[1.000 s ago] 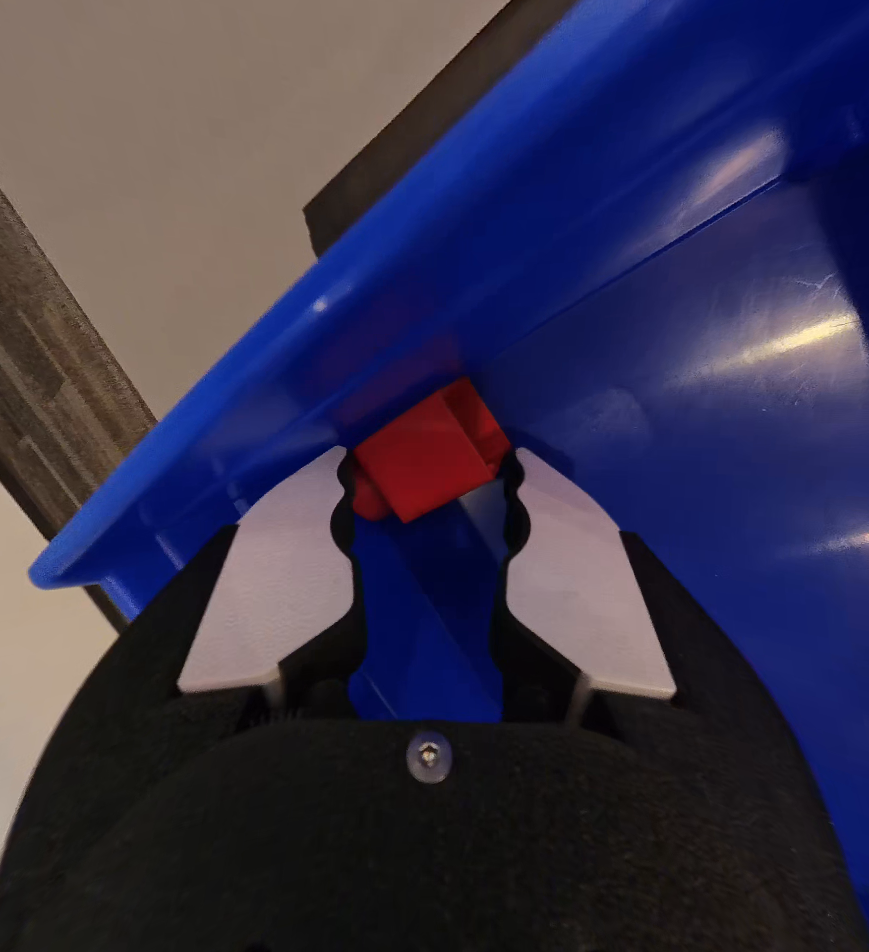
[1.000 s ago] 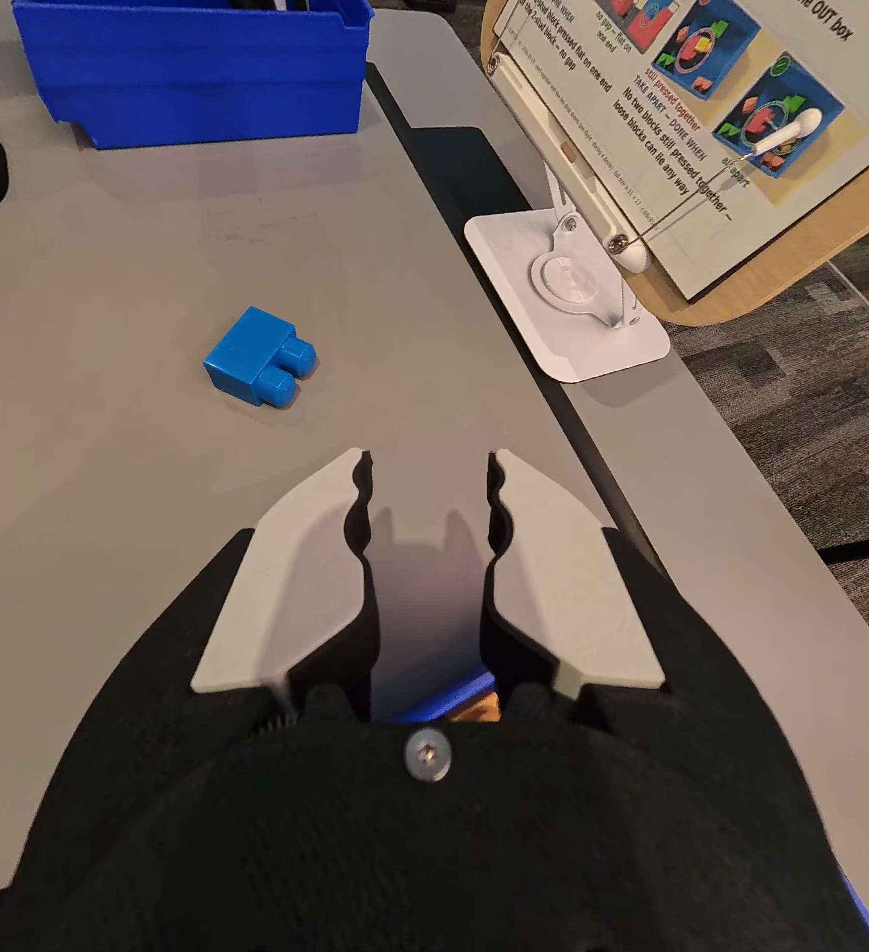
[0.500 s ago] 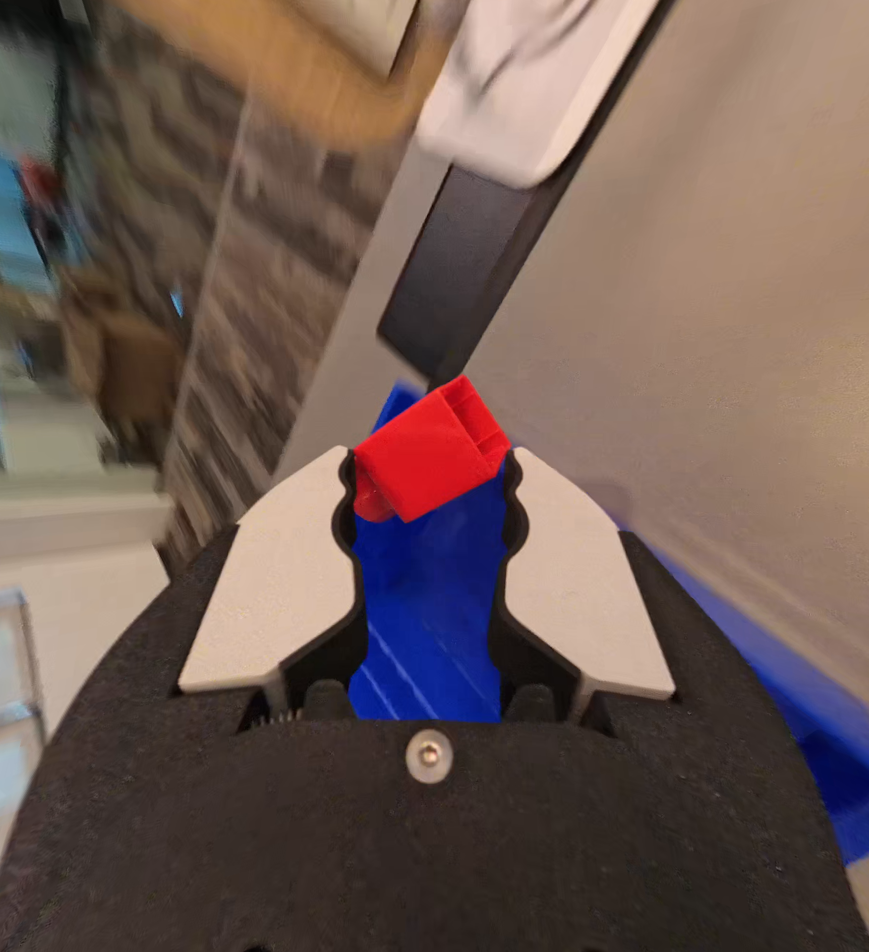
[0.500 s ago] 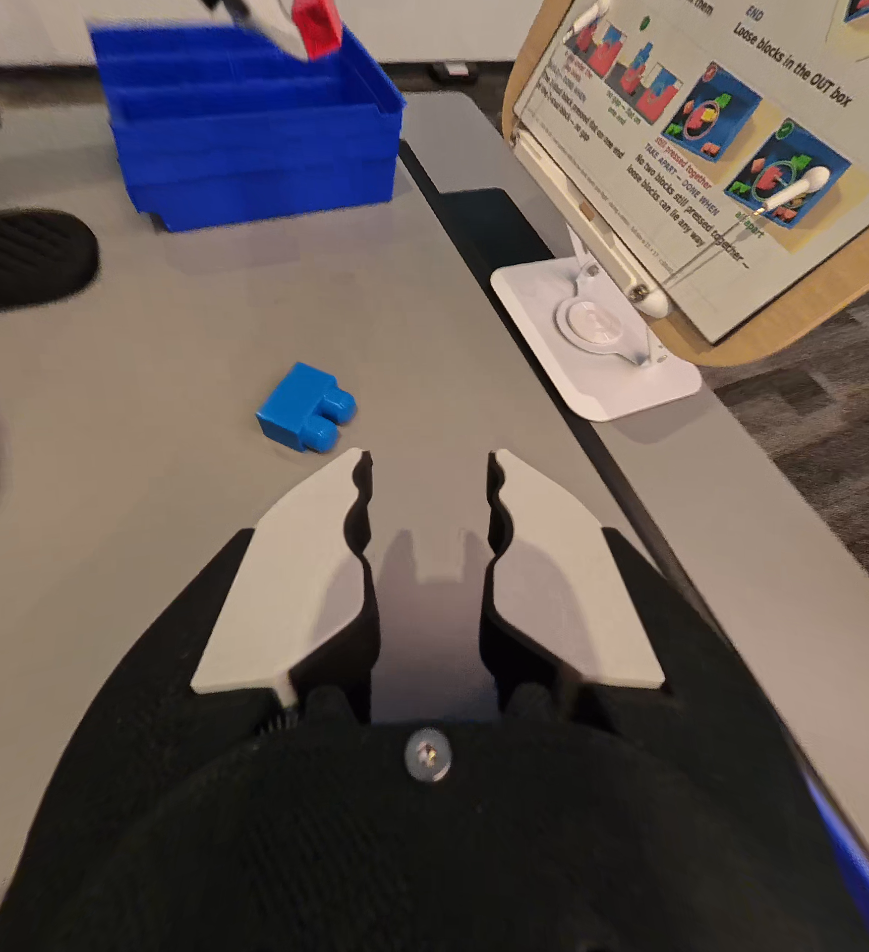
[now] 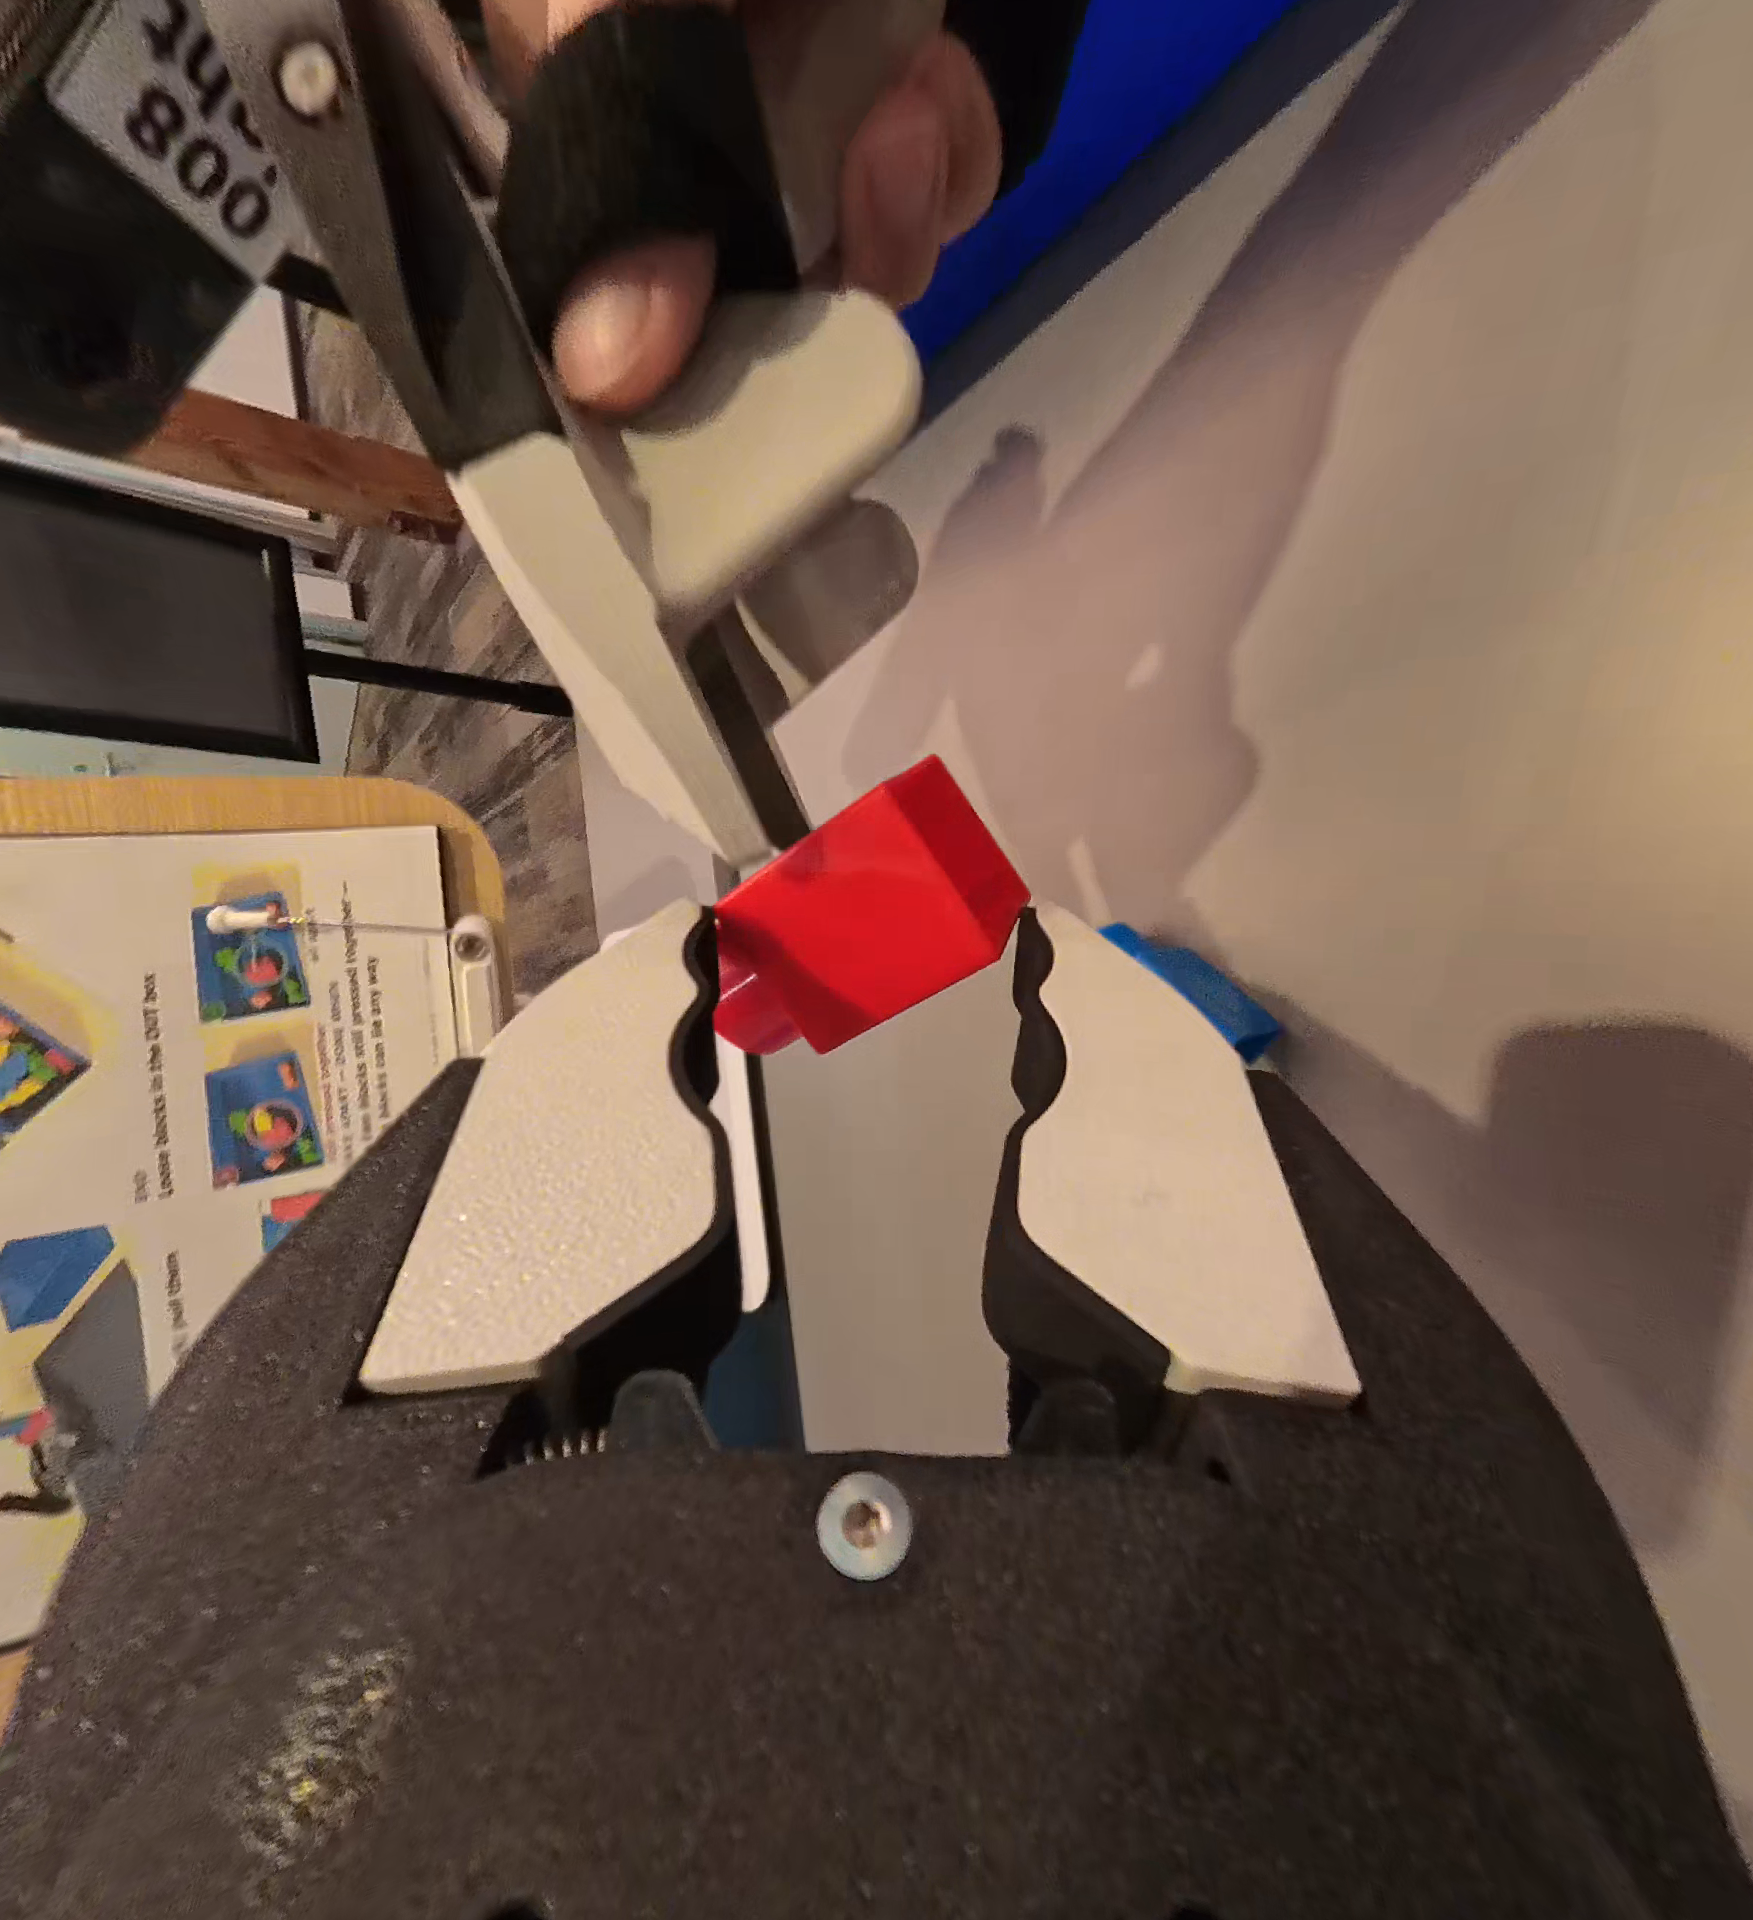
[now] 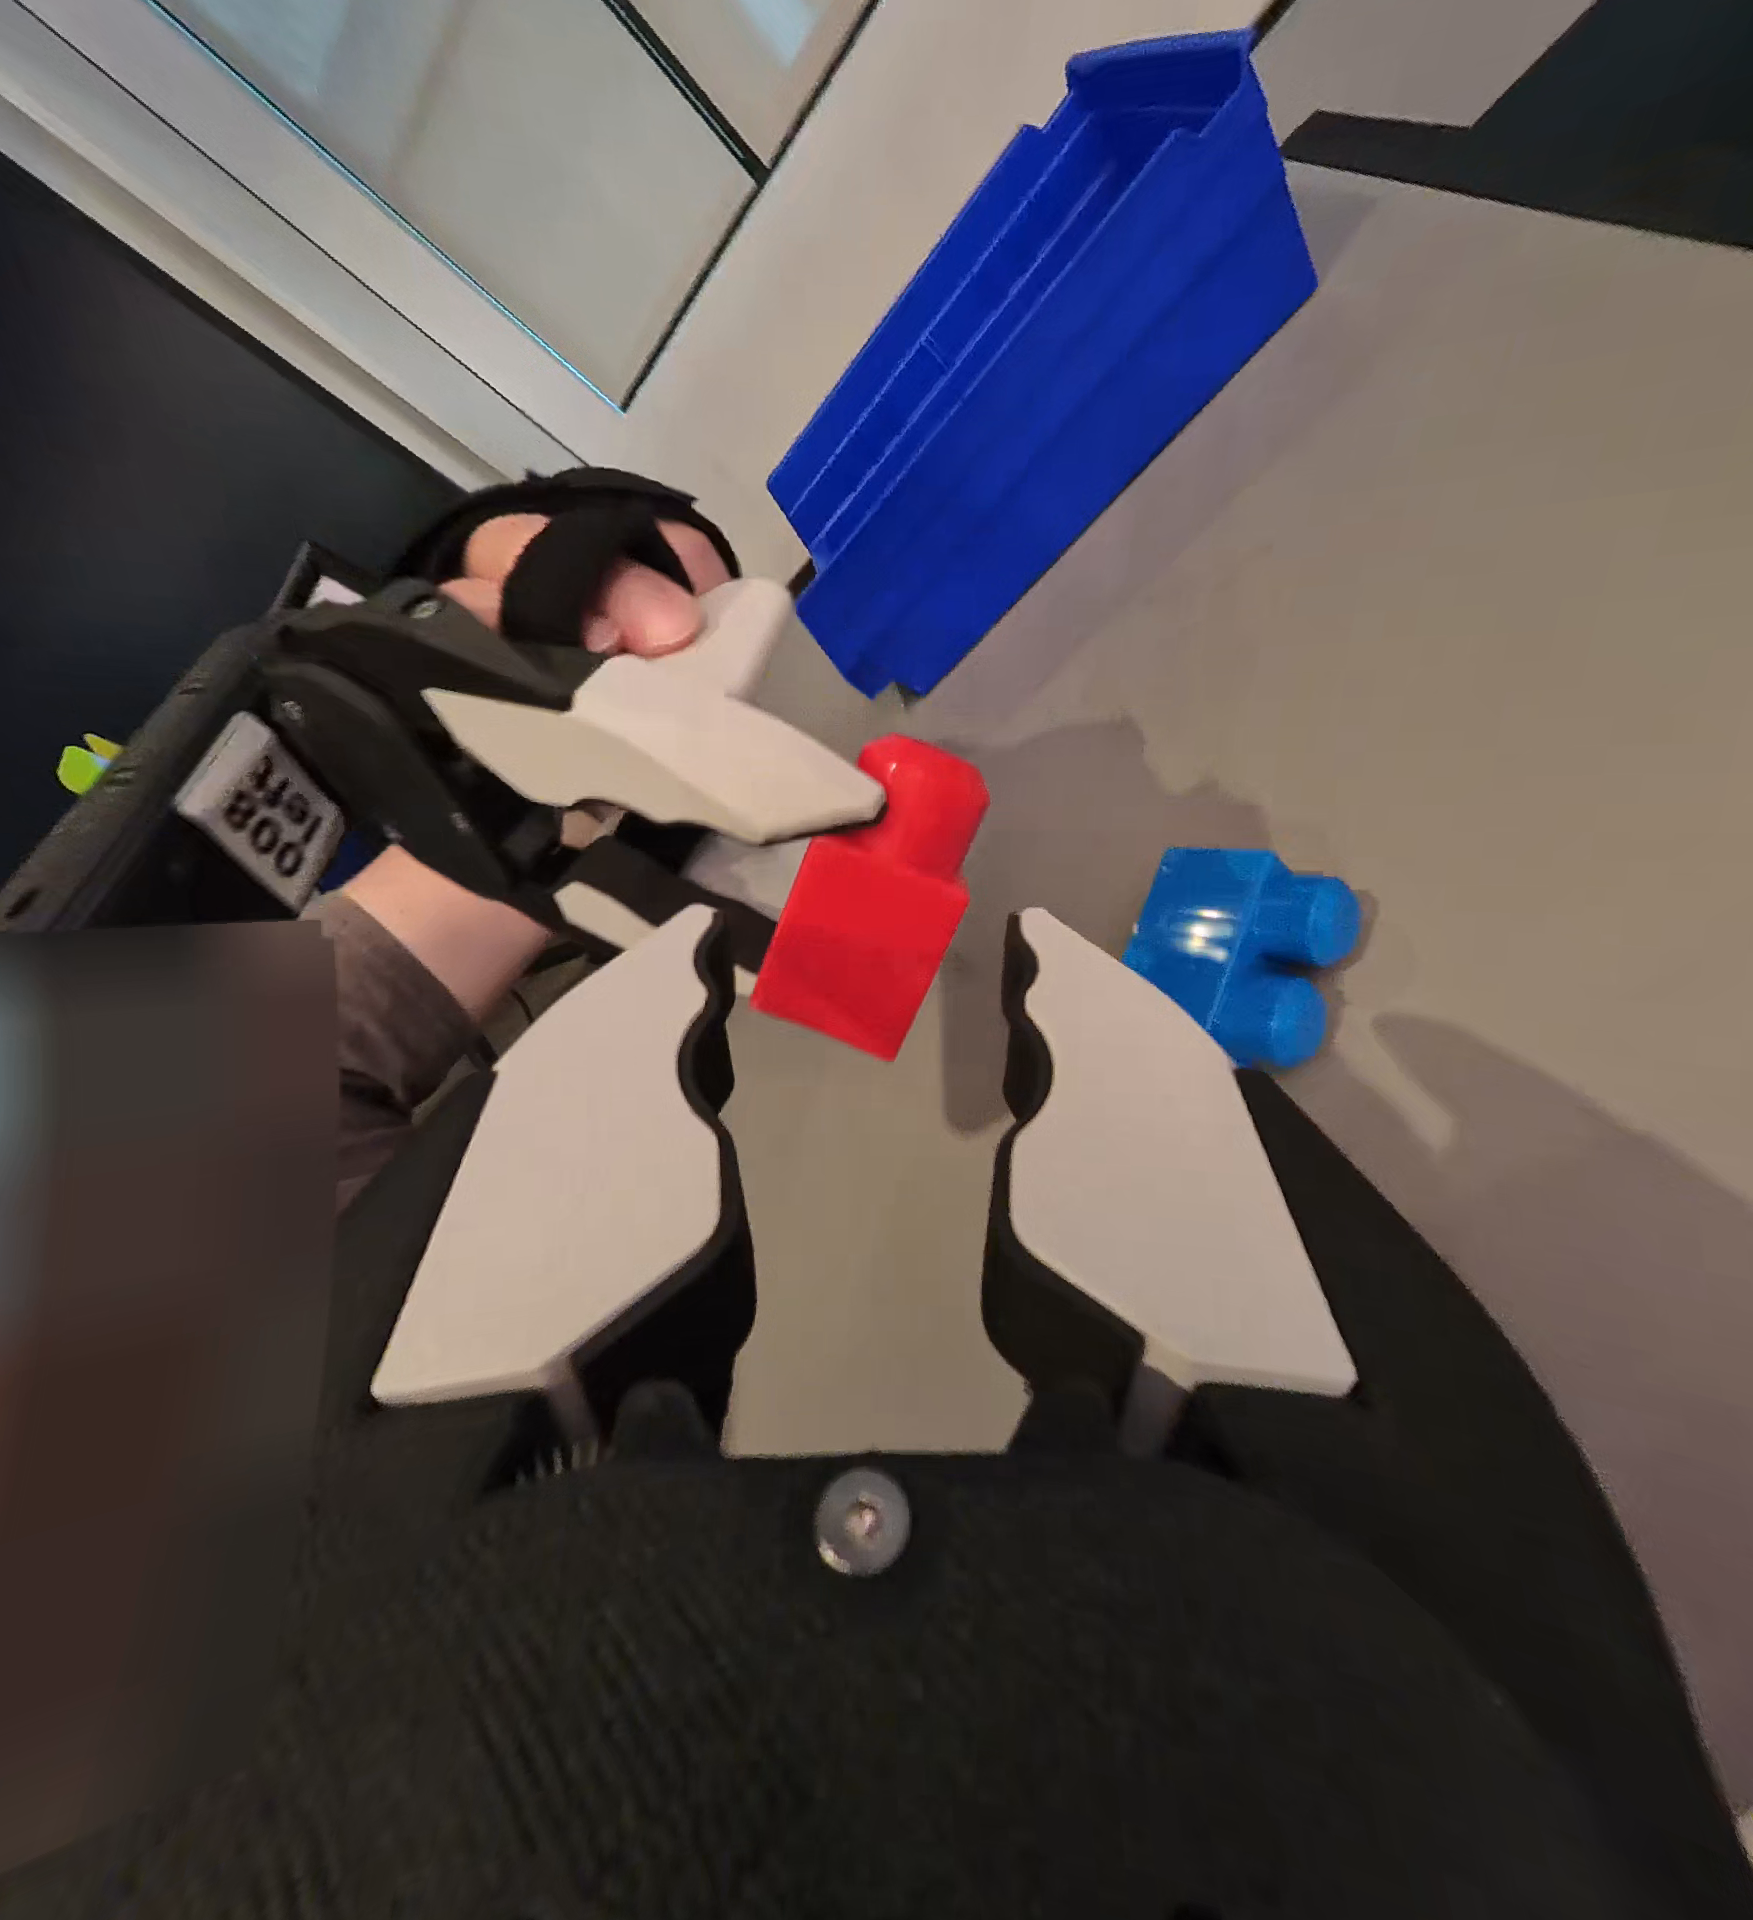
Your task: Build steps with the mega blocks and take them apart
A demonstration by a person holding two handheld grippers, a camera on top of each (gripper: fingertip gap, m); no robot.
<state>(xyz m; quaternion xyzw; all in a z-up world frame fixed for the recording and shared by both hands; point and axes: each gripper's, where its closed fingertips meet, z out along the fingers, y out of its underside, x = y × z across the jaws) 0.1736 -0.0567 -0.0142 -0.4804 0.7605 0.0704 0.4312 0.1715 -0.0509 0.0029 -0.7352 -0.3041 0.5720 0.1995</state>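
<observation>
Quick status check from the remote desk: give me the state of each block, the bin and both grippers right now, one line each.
left gripper: shut on the red block.
red block: held in the air, tilted.
right gripper: open, holding nothing, tips near the red block.
blue block: loose on the table, lying on its side, studs sideways.
blue bin: on the table, open top; contents cannot be told.

A grey table [image 6: 1474,623] stands before windows [image 6: 498,187] and patterned carpet [image 5: 477,665].
</observation>
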